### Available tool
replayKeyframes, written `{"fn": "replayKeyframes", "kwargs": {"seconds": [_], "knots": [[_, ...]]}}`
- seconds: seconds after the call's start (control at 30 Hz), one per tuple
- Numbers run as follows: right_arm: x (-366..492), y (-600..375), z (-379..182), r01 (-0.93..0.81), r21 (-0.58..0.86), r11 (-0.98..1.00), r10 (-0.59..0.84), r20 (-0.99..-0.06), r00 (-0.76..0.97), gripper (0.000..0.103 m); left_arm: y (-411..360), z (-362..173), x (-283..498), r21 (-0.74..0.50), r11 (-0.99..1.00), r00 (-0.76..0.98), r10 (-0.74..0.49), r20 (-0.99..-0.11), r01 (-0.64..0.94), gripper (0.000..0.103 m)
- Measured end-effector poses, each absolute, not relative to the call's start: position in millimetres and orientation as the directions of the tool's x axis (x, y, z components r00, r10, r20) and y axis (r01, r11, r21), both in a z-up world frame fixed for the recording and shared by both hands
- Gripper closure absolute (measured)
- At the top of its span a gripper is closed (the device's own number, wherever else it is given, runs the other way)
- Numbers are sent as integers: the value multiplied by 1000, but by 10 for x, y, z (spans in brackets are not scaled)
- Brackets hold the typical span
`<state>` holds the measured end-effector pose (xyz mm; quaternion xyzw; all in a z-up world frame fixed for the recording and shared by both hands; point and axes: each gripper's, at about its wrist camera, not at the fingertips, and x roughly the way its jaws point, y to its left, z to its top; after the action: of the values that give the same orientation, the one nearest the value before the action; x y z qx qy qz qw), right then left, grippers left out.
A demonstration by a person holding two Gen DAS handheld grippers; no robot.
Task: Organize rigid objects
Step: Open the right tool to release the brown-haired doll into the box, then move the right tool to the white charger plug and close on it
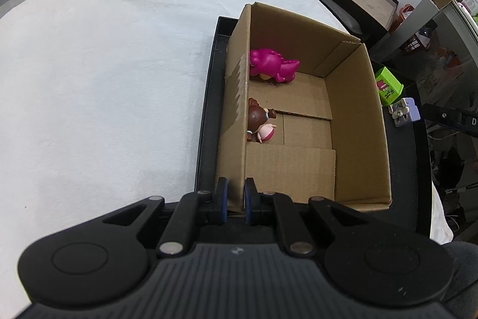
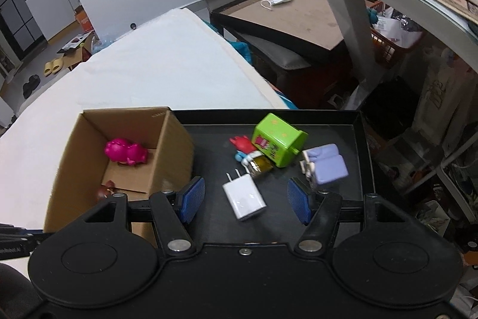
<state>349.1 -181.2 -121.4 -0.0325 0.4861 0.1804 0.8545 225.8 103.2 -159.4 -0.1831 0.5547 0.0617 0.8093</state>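
On the tray [image 2: 363, 139]: cardboard box [image 2: 176, 145] at left, with dinosaur toy [image 2: 125, 152] inside toward the far end and doll [image 1: 261, 121] nearer, both against the left wall. Right of the box: charger [image 2: 244, 196] nearest, cube [image 2: 277, 139] behind it, small figure [image 2: 243, 147] left of the cube, seemingly touching it. Farthest right, block [image 2: 327, 166].

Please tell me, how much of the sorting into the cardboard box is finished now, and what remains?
Done: the pink toy and the brown-haired doll lie in the cardboard box. In hand: the left gripper pinches the box wall; the right gripper is open around the white charger. Left on the black tray: charger, green box, purple block, red figure.
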Motion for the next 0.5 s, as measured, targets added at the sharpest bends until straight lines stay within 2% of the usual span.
{"fn": "replayKeyframes", "kwargs": {"seconds": [0.5], "knots": [[3551,-1849,-1565,-404,121,907,294,-869,399,42,1008,-1596,2280,-213,924,368,-87,-926,-317,93]]}}
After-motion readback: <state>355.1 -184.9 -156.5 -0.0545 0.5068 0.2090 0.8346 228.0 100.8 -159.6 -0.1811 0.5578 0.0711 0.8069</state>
